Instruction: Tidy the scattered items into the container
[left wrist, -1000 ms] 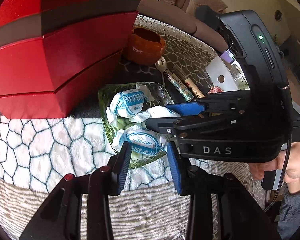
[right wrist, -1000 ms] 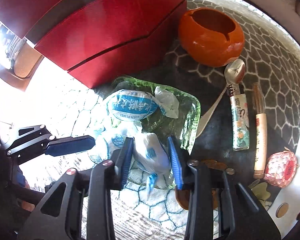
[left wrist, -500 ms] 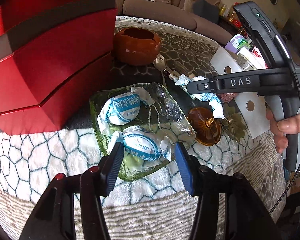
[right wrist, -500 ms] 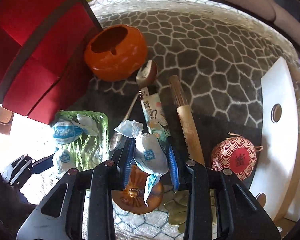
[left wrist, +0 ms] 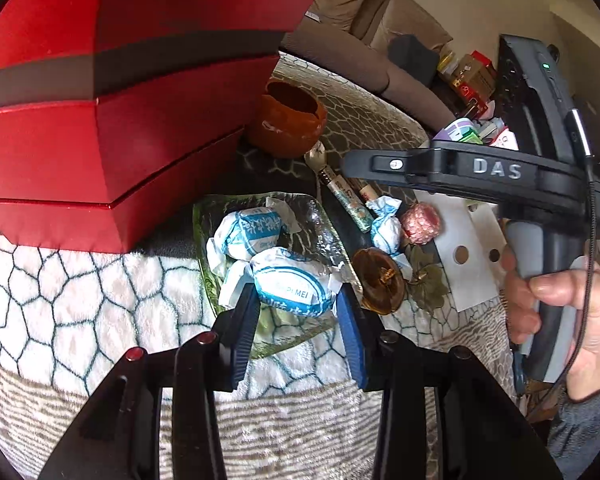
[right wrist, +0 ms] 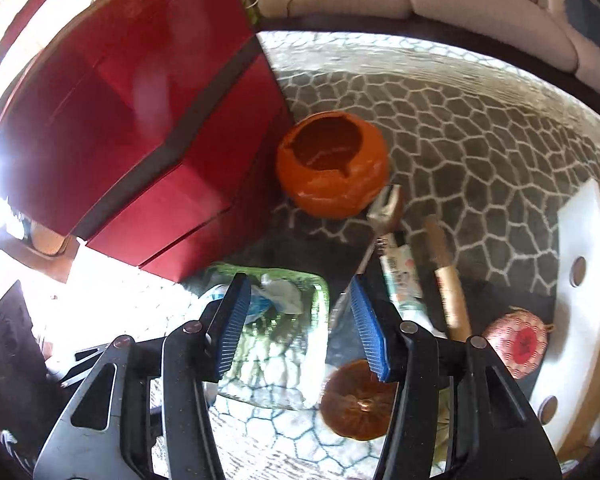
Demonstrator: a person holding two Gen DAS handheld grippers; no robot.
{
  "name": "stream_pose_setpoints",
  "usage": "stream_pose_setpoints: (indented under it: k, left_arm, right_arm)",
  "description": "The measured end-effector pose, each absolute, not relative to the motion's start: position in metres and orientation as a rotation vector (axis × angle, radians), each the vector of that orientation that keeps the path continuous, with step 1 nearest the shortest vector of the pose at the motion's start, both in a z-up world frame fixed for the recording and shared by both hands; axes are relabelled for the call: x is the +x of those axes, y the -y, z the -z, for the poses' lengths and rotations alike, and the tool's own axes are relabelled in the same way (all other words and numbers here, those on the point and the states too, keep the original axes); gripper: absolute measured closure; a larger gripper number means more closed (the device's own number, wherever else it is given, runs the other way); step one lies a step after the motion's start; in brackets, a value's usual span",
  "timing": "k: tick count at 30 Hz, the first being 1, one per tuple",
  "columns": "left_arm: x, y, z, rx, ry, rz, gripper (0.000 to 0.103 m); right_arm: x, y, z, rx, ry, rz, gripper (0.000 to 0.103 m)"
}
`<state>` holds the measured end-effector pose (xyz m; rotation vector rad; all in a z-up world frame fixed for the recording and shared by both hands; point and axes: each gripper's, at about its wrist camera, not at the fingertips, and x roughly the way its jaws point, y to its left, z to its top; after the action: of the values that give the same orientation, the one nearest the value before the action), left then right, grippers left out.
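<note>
Right gripper (right wrist: 298,322) now empty, jaws spread wide, nothing between the blue pads; half a second ago it carried a white-and-blue wrapped candy clamped between them. That candy (left wrist: 385,229) now lies on the dark cloth, apart from the green glass dish (left wrist: 208,224), at about 2 o'clock from it, touching or just beside the amber lid (left wrist: 378,285) and near the pink patterned ball (left wrist: 421,218). So the piece went out of the dish, not into it: a second ago it sat among the others on the glass. In the left wrist view the right tool hangs high at 2 o'clock, clear of the table. Left gripper (left wrist: 296,306) has come in closer since the last frame; its fingers bracket the nearest wrapped candy (left wrist: 294,282), the one marked "PI MEI", but a gap shows on each side, so not gripping yet, jaws open. Second candy (left wrist: 249,230) rests behind it at 11 o'clock on the dish. Judgement: if the dish is the scatter source, the orange pot (right wrist: 332,164) at 12 o'clock beside the red box (left wrist: 100,100) is the likely container, and the dropped candy counts as unplaced. Spoon, tube and stick lie untouched between pot and lid
</note>
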<state>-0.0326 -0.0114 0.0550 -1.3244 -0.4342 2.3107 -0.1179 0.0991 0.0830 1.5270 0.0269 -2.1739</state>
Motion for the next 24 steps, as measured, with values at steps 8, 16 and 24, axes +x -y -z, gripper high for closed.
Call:
stream_pose_setpoints:
  k: [8, 16, 24]
  left_arm:
    - [0.013, -0.015, -0.050, -1.375, 0.258, -2.210, 0.064]
    - [0.011, -0.013, -0.045, -1.426, 0.248, -2.208, 0.062]
    - [0.007, -0.006, -0.055, -1.417, 0.218, -2.165, 0.047]
  right_arm:
    - [-0.113, -0.042, -0.042, 1.584, -0.134, 2.073, 0.046]
    - [-0.100, -0.031, -0.037, 1.600, -0.184, 2.062, 0.051]
    - [-0.069, -0.060, -0.073, 1.524, -0.102, 2.084, 0.055]
